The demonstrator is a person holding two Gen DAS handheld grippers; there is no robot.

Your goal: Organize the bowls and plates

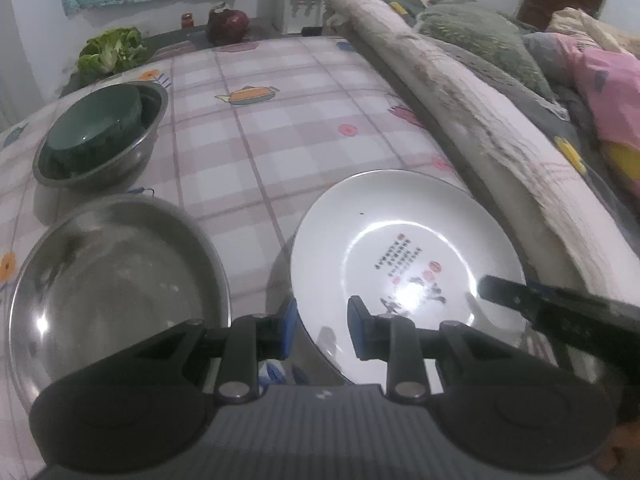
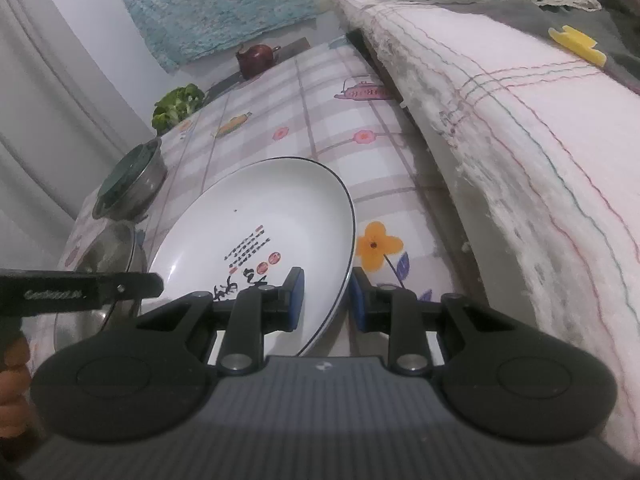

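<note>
Item in hand: round white ceramic plate with printed characters [image 1: 404,256], lower right of frame, rim pinched by our right gripper [image 2: 326,300] and left gripper [image 1: 322,330]; dark green bowl [image 1: 94,128] already nested in small steel bowl [image 1: 154,114]; wide steel basin [image 1: 116,276] unsorted on bench [image 1: 288,120].

The white plate [image 1: 404,240] looks like glossy glazed ceramic, and the near bowl [image 1: 116,280] is smooth, shiny metal. The checked tablecloth [image 1: 288,136] has a slick plastic sheen; the rolled blanket [image 1: 460,92] on the right is rough, frayed cloth.
</note>
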